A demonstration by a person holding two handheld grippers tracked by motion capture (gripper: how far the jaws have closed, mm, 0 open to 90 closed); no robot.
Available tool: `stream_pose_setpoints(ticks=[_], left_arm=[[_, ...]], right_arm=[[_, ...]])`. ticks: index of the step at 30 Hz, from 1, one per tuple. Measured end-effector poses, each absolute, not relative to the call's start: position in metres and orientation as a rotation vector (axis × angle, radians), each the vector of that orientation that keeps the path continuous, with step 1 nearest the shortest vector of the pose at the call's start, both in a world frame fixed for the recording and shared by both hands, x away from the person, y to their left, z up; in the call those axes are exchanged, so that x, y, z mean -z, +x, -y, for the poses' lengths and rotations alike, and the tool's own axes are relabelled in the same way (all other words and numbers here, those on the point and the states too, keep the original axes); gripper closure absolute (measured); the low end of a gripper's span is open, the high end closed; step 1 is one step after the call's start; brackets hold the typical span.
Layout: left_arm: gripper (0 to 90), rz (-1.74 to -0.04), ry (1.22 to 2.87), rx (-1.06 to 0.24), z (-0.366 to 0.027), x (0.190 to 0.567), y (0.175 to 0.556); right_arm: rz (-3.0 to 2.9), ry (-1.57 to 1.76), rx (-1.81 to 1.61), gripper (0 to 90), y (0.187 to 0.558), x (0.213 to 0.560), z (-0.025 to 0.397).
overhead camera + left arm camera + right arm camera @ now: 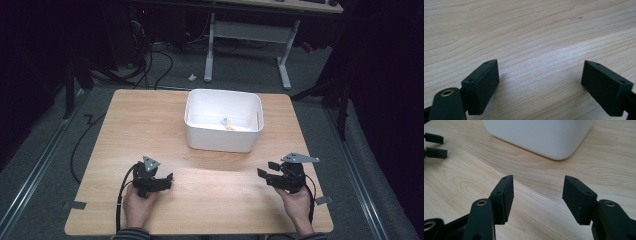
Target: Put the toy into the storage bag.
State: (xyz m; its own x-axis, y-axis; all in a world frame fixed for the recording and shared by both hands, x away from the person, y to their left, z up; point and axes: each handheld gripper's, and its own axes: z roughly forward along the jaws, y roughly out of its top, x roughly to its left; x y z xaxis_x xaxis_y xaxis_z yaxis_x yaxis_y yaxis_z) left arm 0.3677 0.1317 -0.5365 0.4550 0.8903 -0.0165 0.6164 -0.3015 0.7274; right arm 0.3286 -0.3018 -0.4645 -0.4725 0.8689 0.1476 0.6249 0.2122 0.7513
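Note:
A white plastic bin (220,140) stands on the wooden table (145,125), past the middle. Inside it lies a small yellow and blue item (227,124), too small to identify. My left gripper (169,181) rests low over the table at the front left, held by a hand, with its jaws pointing right. In the left gripper view the left gripper (540,82) is open over bare wood. My right gripper (267,170) is at the front right, aimed left and toward the bin. In the right gripper view the right gripper (537,195) is open, nothing between its jaws, with the bin (541,135) just ahead.
The other gripper's jaw tips (434,145) show at the upper left of the right gripper view. Bare wood lies between the two grippers and in front of the bin. Beyond the table are a desk frame (247,45) and cables (155,60) on a grey floor.

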Motion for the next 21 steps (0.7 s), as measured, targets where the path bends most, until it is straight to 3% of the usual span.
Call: stream_pose_setpoints(ticks=[21], left_arm=[[15.0,-1.254,2.031,-0.523,-0.132,0.537,0.368]], right_arm=[[-2.21,1.373,-1.001,41.7,0.336,0.5,0.288]])
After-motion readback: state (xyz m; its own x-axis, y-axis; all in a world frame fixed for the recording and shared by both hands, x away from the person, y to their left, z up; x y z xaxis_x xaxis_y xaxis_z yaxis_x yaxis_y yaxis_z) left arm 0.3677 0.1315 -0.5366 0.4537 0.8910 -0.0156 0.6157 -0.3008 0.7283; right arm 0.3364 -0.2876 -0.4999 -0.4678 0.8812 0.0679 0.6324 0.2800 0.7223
